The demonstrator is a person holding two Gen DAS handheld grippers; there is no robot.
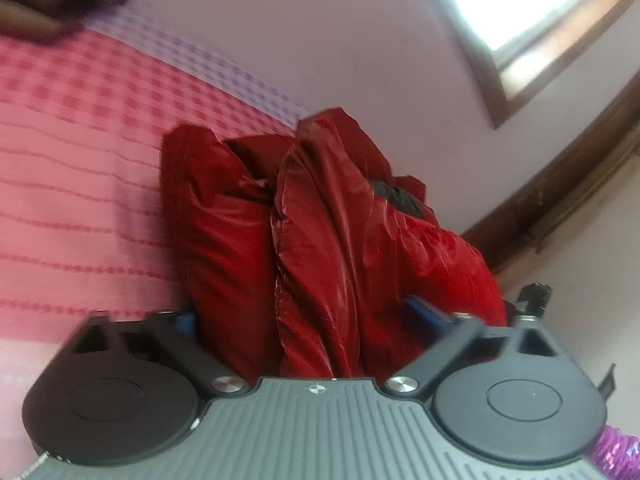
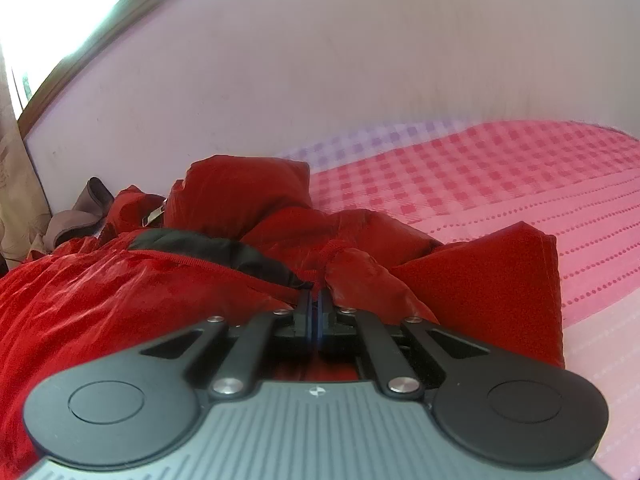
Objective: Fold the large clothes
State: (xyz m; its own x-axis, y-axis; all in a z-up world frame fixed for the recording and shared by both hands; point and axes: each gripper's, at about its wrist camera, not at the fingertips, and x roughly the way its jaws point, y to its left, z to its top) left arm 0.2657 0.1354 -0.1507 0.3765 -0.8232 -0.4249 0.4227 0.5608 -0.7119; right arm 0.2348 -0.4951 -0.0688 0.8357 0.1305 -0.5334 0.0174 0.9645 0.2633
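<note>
A shiny red puffy jacket (image 1: 320,220) with a black inner collar (image 1: 396,196) lies bunched on the bed. In the left wrist view my left gripper (image 1: 304,316) has its jaws spread wide. The jacket's thick folds fill the gap between the blue pads (image 1: 424,310), and I see no squeeze on them. In the right wrist view the same jacket (image 2: 100,292) spreads left and ahead, its black collar (image 2: 224,252) showing. My right gripper (image 2: 316,300) is shut, with a puckered tuck of red fabric (image 2: 336,256) pinched at its tips.
The bed has a pink checked and dotted sheet (image 2: 500,184). A pale wall (image 2: 320,80) rises behind it, with a wood-framed window (image 1: 532,40). A grey-brown cloth (image 2: 76,216) lies past the jacket by a curtain (image 2: 16,200). A purple sequined sleeve (image 1: 618,456) shows at the lower right.
</note>
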